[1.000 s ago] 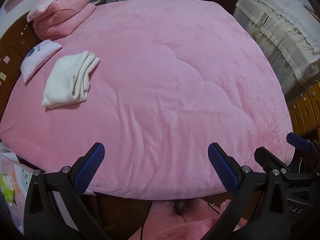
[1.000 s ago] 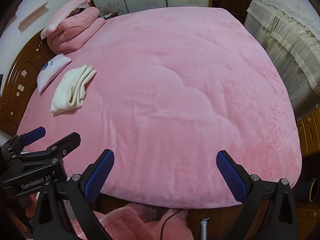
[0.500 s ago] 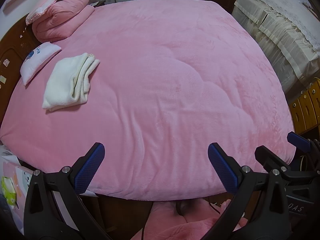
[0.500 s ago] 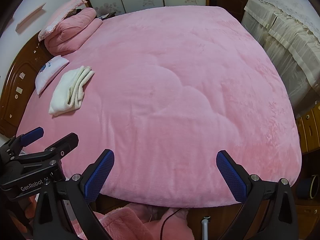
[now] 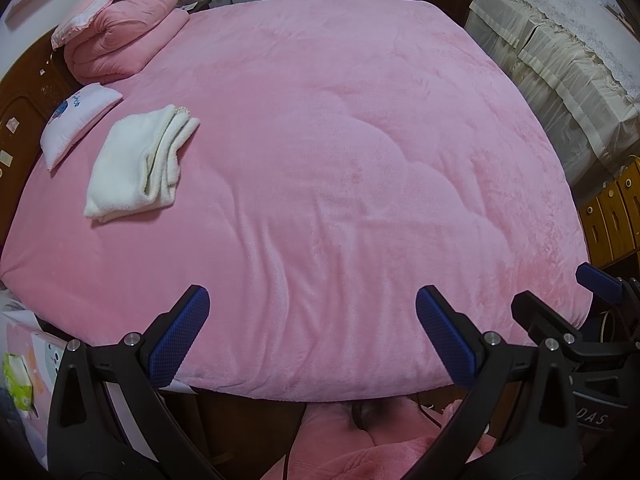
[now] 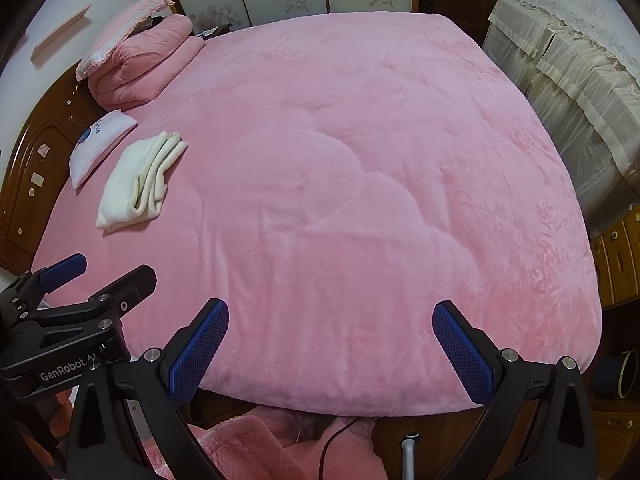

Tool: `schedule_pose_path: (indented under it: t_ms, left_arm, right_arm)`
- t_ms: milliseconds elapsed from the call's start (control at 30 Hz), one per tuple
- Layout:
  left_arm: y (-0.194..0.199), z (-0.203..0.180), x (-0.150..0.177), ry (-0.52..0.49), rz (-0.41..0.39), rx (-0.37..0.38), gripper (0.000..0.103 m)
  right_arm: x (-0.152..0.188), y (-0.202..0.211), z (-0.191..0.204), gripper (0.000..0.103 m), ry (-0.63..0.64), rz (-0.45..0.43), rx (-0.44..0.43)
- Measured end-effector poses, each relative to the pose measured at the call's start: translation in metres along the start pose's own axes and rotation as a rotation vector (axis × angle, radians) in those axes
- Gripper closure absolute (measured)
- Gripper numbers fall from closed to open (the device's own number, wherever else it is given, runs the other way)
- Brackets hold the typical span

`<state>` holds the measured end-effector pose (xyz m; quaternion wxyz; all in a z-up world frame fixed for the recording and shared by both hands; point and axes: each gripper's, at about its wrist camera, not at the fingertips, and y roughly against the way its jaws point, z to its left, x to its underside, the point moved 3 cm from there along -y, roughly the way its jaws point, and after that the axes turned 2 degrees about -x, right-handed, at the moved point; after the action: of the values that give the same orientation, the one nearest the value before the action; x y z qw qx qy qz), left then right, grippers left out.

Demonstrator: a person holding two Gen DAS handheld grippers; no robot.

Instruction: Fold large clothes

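Wide open pink bed point(image 5: 340, 160) ahead; only the folded white garment point(image 5: 136, 164) sits toward its headboard side, small pillow point(image 5: 78, 120) just beyond, rolled pink quilt point(image 5: 124, 40) farther back.

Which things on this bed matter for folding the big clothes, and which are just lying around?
For the job:
- folded white garment, apparently done already
- left gripper, open, empty
- right gripper, open, empty

Just there:
- pink bedspread
- small white pillow
- rolled pink quilt
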<state>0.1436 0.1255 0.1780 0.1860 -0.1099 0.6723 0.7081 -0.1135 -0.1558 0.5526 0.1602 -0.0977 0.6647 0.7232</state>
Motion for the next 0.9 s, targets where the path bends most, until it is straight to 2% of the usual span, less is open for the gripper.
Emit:
schedule_pose_path:
  t_ms: [900]
  left_arm:
    - [-0.016, -0.012, -0.010, -0.023, 0.015, 0.003, 0.000]
  right_arm:
    - [0.000, -0.006, -0.010, 0.000, -0.015, 0.007, -0.001]
